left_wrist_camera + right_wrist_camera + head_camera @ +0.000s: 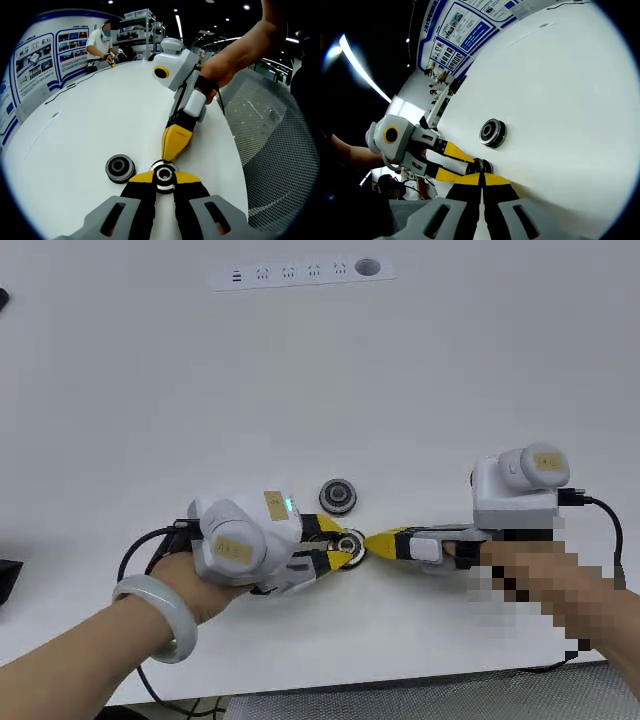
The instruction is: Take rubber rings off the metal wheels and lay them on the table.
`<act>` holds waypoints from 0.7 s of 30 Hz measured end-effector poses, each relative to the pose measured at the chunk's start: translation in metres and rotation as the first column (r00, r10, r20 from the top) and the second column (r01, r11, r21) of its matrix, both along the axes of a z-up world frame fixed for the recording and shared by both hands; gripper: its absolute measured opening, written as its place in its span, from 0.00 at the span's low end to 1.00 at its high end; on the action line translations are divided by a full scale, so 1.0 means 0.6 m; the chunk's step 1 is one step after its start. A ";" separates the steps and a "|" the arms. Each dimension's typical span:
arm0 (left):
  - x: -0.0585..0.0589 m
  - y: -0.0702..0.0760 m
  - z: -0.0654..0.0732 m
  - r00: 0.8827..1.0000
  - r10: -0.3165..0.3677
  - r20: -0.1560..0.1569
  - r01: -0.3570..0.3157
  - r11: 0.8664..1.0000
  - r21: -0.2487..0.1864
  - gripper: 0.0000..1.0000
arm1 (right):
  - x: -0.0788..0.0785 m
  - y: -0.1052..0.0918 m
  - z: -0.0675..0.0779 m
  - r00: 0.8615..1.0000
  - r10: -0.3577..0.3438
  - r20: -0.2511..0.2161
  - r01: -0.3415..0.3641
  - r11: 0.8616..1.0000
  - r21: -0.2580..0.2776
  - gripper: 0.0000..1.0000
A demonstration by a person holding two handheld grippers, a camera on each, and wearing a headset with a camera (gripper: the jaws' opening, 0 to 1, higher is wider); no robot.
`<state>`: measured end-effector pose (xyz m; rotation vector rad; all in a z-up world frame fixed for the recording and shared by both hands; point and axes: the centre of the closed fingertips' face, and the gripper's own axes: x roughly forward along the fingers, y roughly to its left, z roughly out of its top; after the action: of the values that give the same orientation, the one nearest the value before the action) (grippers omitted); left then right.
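A small metal wheel (350,546) with a dark rubber ring lies near the table's front, and my left gripper (345,546) is shut on it from the left. In the left gripper view the wheel (164,175) sits between the yellow jaw tips of the left gripper (164,179). My right gripper (372,542) comes in from the right, shut, its yellow point touching the wheel's rim. In the right gripper view the right gripper (481,175) meets the wheel (481,165); whether it pinches the ring is not clear. A second wheel (338,496) (120,168) (493,132) lies flat just behind.
A white power strip (300,273) lies at the far edge of the white table (420,390). The table's front edge runs just below both hands. Black cables trail from each gripper. A mesh chair (270,150) stands beside the table, and a person (100,42) works at its far end.
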<state>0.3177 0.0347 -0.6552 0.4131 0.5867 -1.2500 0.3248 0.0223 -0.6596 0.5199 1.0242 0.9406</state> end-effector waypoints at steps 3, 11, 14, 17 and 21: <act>0.000 0.000 0.001 1.000 -0.001 0.000 0.001 1.000 0.002 0.13 | 0.000 0.000 -0.001 1.000 -0.001 -0.001 0.001 1.000 -0.001 0.02; 0.000 0.000 0.000 1.000 -0.001 -0.001 0.001 1.000 0.005 0.13 | -0.006 0.007 0.007 1.000 -0.003 -0.001 0.003 1.000 0.003 0.02; 0.000 0.000 -0.001 1.000 -0.001 0.000 0.001 1.000 0.005 0.13 | -0.008 0.009 0.010 1.000 -0.004 -0.004 0.004 1.000 0.008 0.02; 0.000 0.001 -0.001 1.000 -0.001 0.000 0.001 1.000 0.005 0.13 | -0.009 0.011 0.012 1.000 -0.003 -0.004 0.004 1.000 0.012 0.02; 0.000 0.001 0.000 1.000 -0.002 0.000 0.002 1.000 0.005 0.13 | -0.011 0.014 0.015 1.000 -0.004 -0.006 0.004 1.000 0.016 0.02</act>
<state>0.3177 0.0351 -0.6554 0.4180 0.5895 -1.2502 0.3185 0.0305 -0.6506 0.5382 1.0217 0.9449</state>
